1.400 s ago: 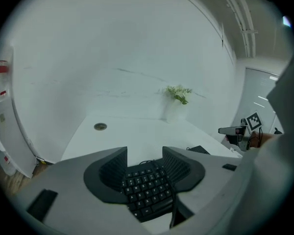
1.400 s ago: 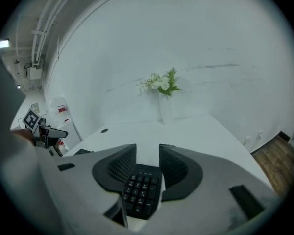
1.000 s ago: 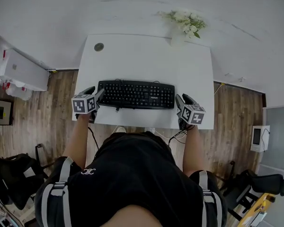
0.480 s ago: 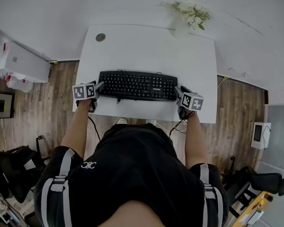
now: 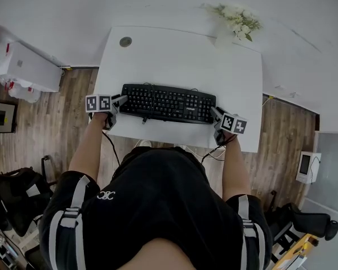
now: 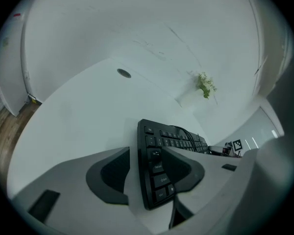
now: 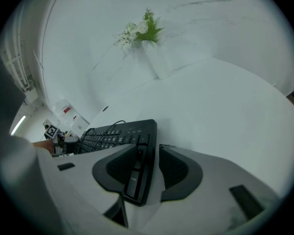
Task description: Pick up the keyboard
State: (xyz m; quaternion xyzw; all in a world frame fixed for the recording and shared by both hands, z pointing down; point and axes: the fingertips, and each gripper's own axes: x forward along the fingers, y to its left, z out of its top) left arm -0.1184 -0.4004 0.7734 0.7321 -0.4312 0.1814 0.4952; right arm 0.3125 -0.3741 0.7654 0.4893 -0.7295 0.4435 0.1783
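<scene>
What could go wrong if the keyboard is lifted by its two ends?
The left gripper and right gripper are closing with only the short ends of the keyboard between their jaws; an uneven lift could let one end slip. The loose cable across the keys may snag.

White desk [image 5: 180,61]: flowers [image 5: 240,20] at its far right corner, grommet [image 5: 125,41] far left, wood floor [image 5: 73,111] either side.

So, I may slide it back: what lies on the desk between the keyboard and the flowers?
Nothing. In the head view the white desk is bare between the keyboard and the flowers.
</scene>
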